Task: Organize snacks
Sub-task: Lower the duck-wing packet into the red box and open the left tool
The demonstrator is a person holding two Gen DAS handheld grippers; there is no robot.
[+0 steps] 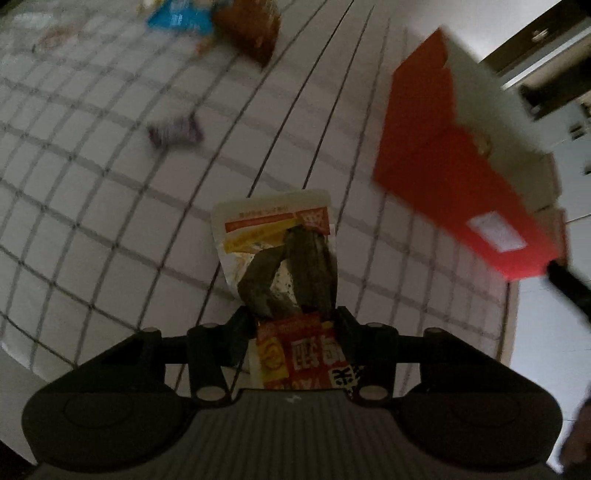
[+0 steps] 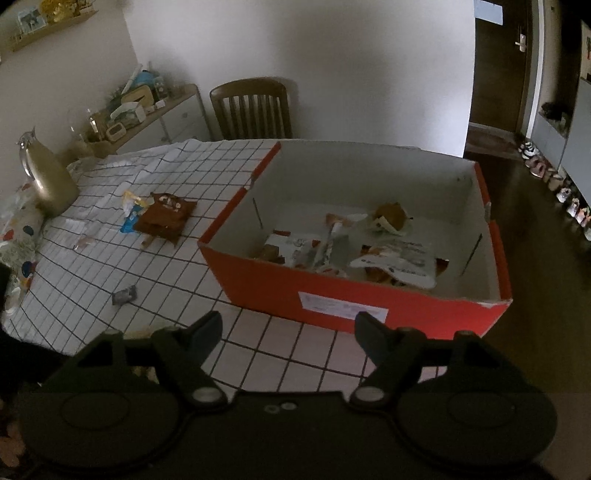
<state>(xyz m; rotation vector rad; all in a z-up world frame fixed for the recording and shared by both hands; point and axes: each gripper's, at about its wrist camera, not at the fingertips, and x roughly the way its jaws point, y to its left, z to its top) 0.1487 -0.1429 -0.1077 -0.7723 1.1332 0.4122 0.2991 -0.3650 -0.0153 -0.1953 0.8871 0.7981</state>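
Left gripper (image 1: 291,291) jaws pinch a snack packet (image 1: 273,229) loosely; it may slip before reaching the red box (image 2: 354,295). Right gripper (image 2: 288,332) jaws gape, empty.

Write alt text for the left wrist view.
The left gripper is shut on a white, red and yellow snack packet, lifted above a white grid-patterned tablecloth. A red box sits to the right; a small dark wrapper, a brown packet and a blue packet lie blurred farther off.
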